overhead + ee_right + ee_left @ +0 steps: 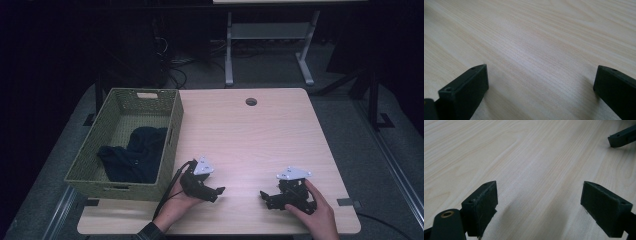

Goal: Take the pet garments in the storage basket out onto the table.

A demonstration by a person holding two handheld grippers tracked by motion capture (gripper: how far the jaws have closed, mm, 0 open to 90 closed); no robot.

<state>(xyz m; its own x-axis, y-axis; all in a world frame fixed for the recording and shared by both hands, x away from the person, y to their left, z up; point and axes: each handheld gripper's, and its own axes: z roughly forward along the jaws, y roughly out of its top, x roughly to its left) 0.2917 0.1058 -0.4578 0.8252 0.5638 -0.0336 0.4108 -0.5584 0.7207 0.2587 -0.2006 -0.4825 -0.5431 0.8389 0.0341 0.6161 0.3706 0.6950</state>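
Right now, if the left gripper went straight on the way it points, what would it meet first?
Probably the right gripper. The left gripper, open and empty, points across bare table toward it; a black jaw tip shows far ahead in the left gripper view, though slightly off-line.

Black left gripper, right gripper; grey triangular top plates; trailing black cable.

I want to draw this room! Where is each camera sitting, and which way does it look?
High view: above the person's side, looking forward and down on the table, the basket, both hands and claws.
Left gripper view: rides the left claw, looking along its open jaws at bare wood.
Right gripper view: rides the right claw, jaws open, low over wood.
Shared: the left gripper view catches a tip of the right claw, and the high view has it too.
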